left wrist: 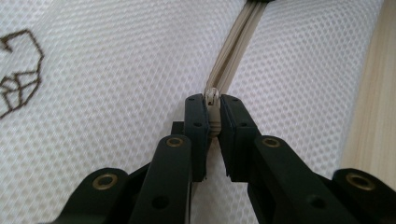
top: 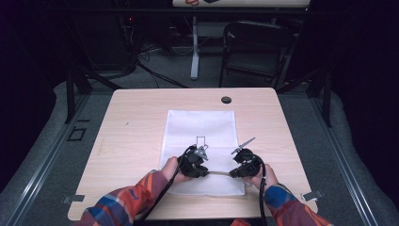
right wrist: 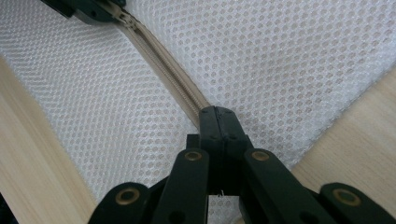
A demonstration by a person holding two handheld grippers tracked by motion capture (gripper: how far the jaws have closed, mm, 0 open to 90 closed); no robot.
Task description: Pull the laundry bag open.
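A pale wooden table (top: 136,136) in a dark room carries a white mesh bag (top: 200,127), soft, light and floppy, lying flat at its centre. Its beige zipper (right wrist: 170,77) runs along the six o'clock edge. The left gripper (left wrist: 213,116) clenches the slider pull (left wrist: 212,100), the right hold for sliding; the right gripper (right wrist: 215,116) clamps the zipper tape's end at five o'clock; any contents are hidden.

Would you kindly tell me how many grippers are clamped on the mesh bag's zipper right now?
2. The left gripper pinches the zipper pull partway along the zipper; the right gripper is shut on the zipper's end near the white mesh bag's edge.
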